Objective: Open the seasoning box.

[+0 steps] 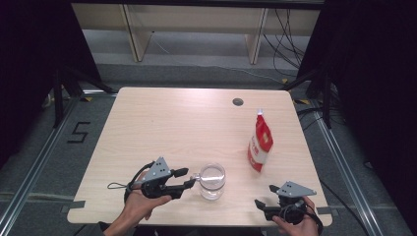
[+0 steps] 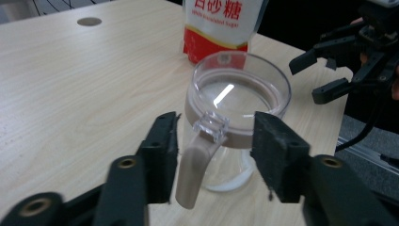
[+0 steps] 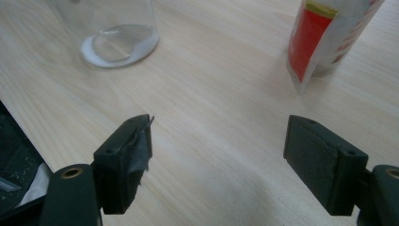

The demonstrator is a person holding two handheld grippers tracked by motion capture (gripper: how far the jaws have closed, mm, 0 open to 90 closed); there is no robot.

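A clear cup (image 1: 212, 181) with a beige rim and handle (image 2: 195, 165) stands near the table's front edge, a little white powder on its bottom (image 3: 117, 44). My left gripper (image 1: 189, 177) reaches it from the left. Its jaws stand on either side of the handle, with a gap showing on the right side, so they are open. A red-and-white sugar pouch (image 1: 259, 142) stands upright to the right and behind the cup. My right gripper (image 1: 265, 195) rests open at the front right corner, with nothing between its pads (image 3: 134, 155).
The light wooden table (image 1: 172, 128) has a round cable hole (image 1: 238, 102) near its back edge. Grey floor, metal rails and shelving legs surround it. From the left gripper view, the right gripper (image 2: 320, 75) shows beyond the cup.
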